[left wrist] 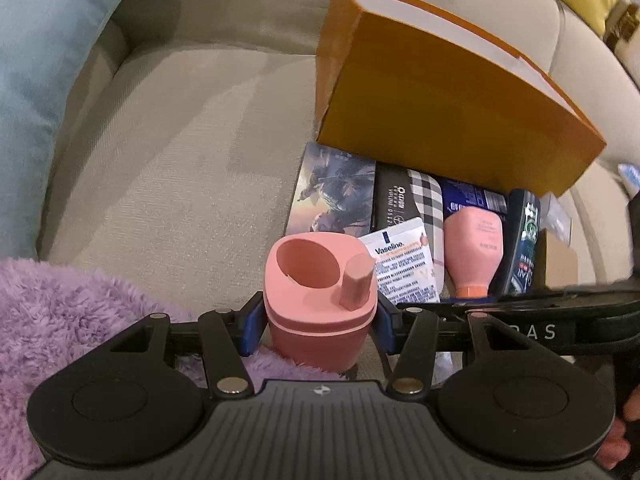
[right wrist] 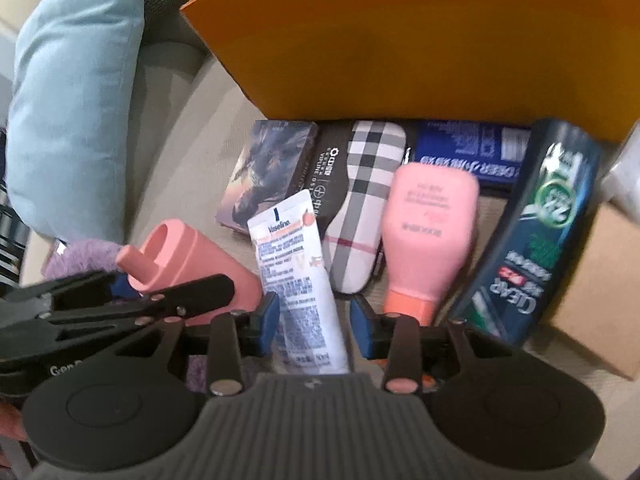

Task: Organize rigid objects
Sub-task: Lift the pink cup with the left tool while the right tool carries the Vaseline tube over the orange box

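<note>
White Vaseline tube (right wrist: 298, 276), dark CLEAR bottle (right wrist: 532, 236), plaid case (right wrist: 360, 204)

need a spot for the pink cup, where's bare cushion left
Free: beige seat cushion between the light blue pillow, purple fluffy blanket and orange box. Crowded: the item row under the box, from picture card box to dark shampoo bottle.

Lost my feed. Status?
Left gripper shut on pink cup. Right gripper open around Vaseline tube. Pink bottle crowds its right.

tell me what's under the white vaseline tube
The white Vaseline tube overlaps a black box and a plaid case at its top; beige sofa cushion lies below. The rest underneath is covered.
</note>
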